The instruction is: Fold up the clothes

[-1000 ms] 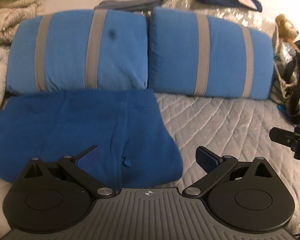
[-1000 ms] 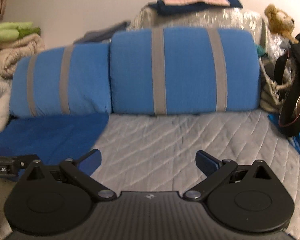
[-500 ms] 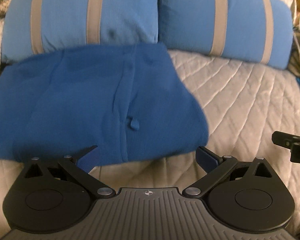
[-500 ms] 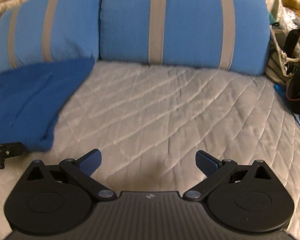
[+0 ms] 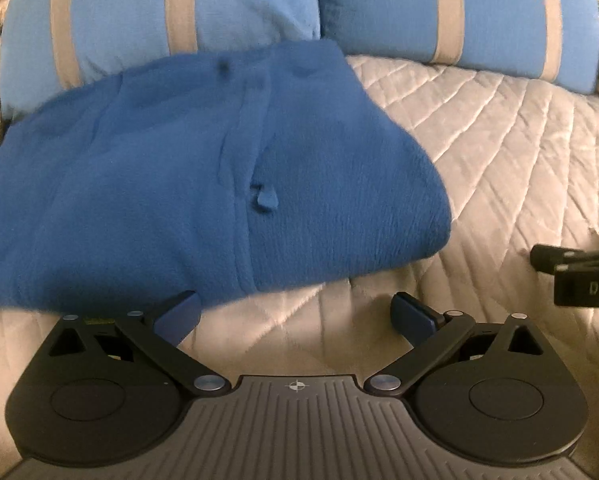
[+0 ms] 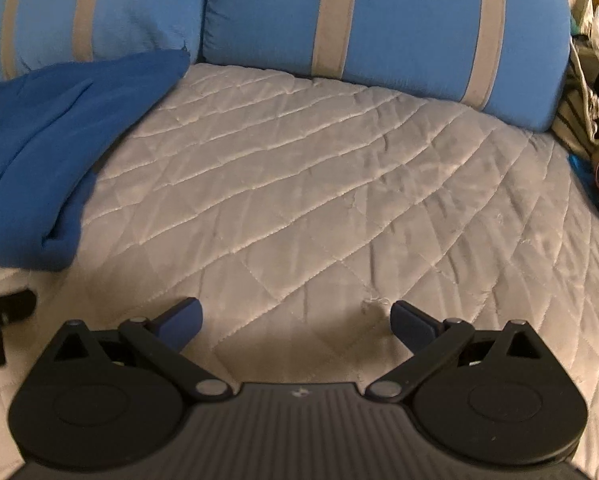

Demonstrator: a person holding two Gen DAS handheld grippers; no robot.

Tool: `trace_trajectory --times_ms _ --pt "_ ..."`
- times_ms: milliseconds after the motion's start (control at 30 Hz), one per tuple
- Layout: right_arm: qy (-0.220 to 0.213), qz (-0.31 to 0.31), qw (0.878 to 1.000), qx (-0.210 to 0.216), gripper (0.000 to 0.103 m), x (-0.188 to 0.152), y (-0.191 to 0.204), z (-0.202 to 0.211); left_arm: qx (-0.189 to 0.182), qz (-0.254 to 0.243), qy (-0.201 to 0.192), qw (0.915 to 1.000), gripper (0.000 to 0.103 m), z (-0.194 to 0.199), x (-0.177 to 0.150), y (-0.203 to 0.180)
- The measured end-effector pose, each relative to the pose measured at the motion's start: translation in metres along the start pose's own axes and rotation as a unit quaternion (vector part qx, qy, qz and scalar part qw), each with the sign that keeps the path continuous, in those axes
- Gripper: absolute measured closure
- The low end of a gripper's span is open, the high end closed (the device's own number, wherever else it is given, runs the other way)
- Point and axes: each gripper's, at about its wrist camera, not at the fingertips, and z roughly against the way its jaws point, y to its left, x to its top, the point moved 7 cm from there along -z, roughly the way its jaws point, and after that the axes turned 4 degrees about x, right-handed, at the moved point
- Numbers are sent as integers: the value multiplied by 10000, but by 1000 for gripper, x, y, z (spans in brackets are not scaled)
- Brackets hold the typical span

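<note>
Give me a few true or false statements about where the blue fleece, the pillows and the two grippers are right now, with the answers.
1. The left gripper is open and holds nothing. True.
2. The right gripper is shut on the blue fleece garment. False: it is open over bare quilted bedspread, with the garment off to its left.
3. The garment's far edge reaches the blue pillow with grey stripes. True.
4. The garment hangs in the air. False: it lies on the bedspread.
5. There is only one striped pillow. False: a second striped pillow lies beside it.
</note>
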Motion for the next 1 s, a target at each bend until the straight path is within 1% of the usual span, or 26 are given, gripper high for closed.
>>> trace_trajectory --times_ms 67,167,400,1000 --pt "22 -191 9998 84 0 -1 -3 -2 -59 146 32 9999 0 -2 0 2" --pt "11 -329 9994 136 0 -2 -5 -3 -39 117 37 9999 0 -3 1 1" --pt "-151 -362 9992 49 0 -5 -4 -1 -11 87 52 9999 0 -2 0 2" --pt "-168 -390 9991 9 0 -6 -2 0 -17 144 -8 9999 0 -4 1 6"
